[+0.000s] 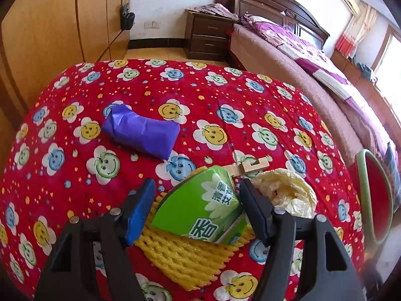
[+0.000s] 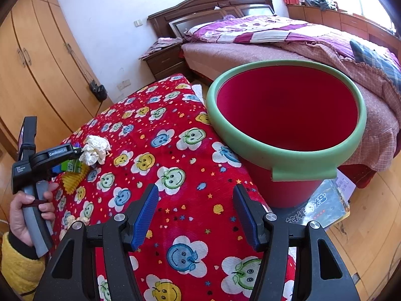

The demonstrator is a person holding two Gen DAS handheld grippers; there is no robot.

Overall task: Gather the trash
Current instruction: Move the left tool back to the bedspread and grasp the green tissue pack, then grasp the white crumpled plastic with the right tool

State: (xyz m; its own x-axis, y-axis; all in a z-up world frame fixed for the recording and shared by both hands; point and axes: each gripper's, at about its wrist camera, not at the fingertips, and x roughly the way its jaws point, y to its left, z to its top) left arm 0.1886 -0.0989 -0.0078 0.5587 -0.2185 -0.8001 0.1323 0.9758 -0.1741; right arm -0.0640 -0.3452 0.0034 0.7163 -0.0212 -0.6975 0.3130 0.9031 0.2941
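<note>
Bench (image 1: 225, 95) under a ribbed red cloth printed with smiley-face flowers.

Left claw (image 1: 198, 188) points steeply down, jaws standing apart on either side of a green cardboard box (image 1: 200, 208). The right black finger sits at the box's edge; the left blue pad (image 1: 140, 210) shows a gap from it. Cannot tell whether any pad presses. The box is glossy, wedge-shaped from this angle, printed with white characters, lying on a yellow foam net (image 1: 180, 258) of diamond mesh. Just right of the box is a crumpled cream paper wad (image 1: 288, 193). Beyond it lies a small pale wooden piece (image 1: 248, 166). Further off sits a purple wrapped block (image 1: 142, 133), with a creased, shiny skin.

Right claw (image 2: 195, 200) hangs over the cloth, jaws moderately wide, nothing between them. Its pads are blue and finely textured. Just ahead, off the bench edge, stands a red bucket (image 2: 288, 110), round, smooth, with a thick pale-green rim. A hand (image 2: 27, 210) with a yellow sleeve grips the left handle.
</note>
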